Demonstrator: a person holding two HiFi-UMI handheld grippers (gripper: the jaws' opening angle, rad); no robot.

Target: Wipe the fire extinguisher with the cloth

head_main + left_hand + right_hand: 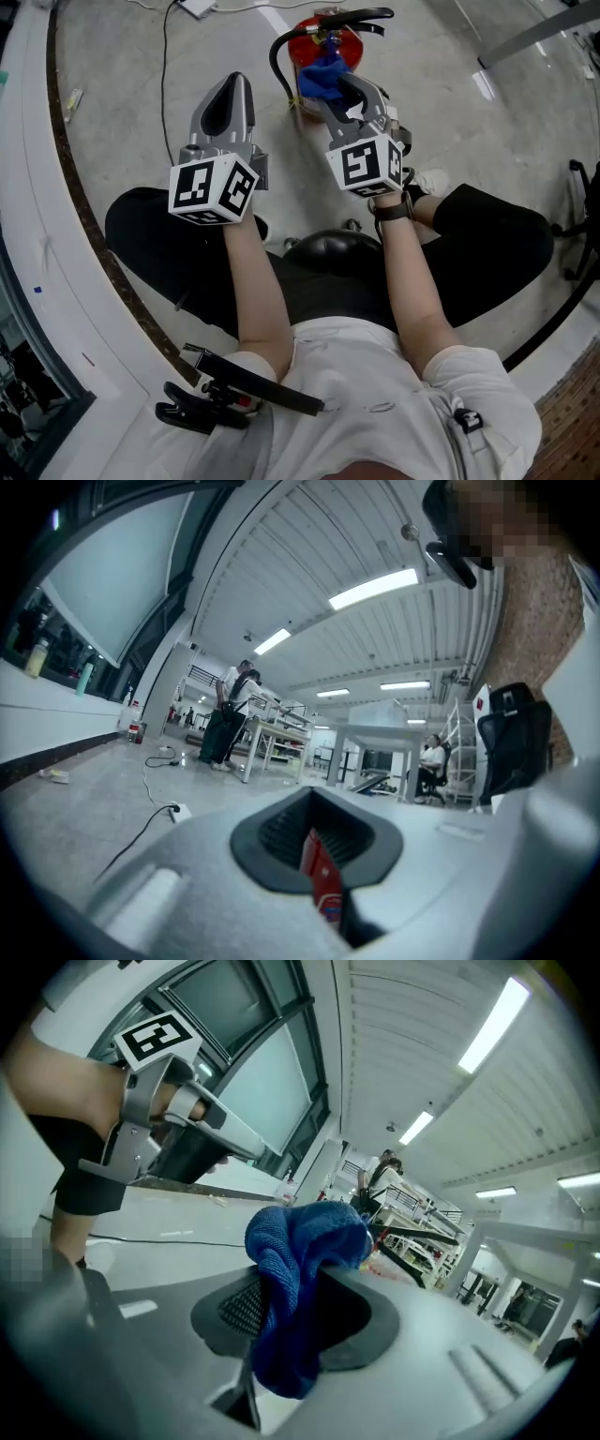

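Pinching blue cloth (pixel 298 1260), right gripper (pixel 343 90), fire extinguisher (pixel 306 45) beside.

A red fire extinguisher (pixel 324 39) with a black hose (pixel 277 64) stands on the far floor (pixel 122 84), the right gripper (pixel 334 86) holding a blue cloth (pixel 317 81) against its near side, the left gripper (pixel 235 86) raised apart to its left.

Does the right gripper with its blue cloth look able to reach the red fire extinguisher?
Probably yes: the right gripper holds the cloth right at the fire extinguisher, and nothing seems to stand between them.
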